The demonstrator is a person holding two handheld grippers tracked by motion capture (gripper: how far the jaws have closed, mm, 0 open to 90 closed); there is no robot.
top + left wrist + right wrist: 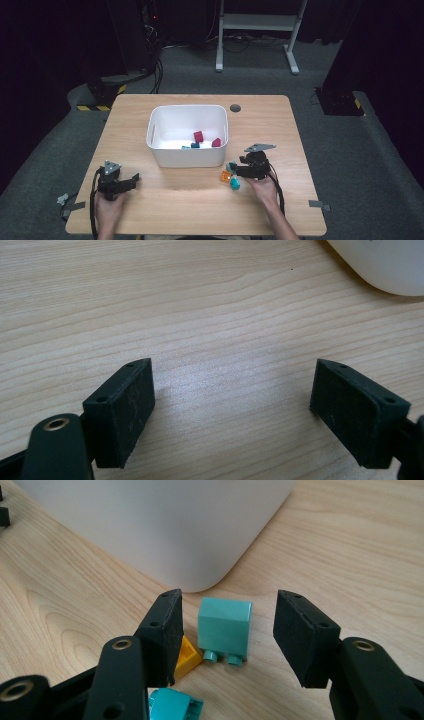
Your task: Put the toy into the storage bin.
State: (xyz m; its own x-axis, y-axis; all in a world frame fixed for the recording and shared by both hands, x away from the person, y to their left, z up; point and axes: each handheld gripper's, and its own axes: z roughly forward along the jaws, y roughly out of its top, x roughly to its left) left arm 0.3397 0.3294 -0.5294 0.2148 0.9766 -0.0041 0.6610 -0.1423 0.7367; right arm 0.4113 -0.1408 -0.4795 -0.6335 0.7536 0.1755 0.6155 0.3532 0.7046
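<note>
A white bin (187,155) stands mid-table with two dark red bricks (198,136) and a teal piece inside. By its front right corner lie a teal brick (224,626), an orange brick (187,660) and a second teal brick (174,705). My right gripper (227,630) is open, its jaws on either side of the first teal brick without touching it; from above the right gripper (240,169) sits over those bricks. At the front left, my left gripper (131,180) rests open over bare wood, and the left gripper view shows nothing in the left gripper (232,405).
The wooden table (280,125) has a dark round hole (235,108) behind the bin. A bin corner (385,265) shows far right in the left gripper view. Beyond the table stand a white frame (257,30) and dark equipment on grey carpet.
</note>
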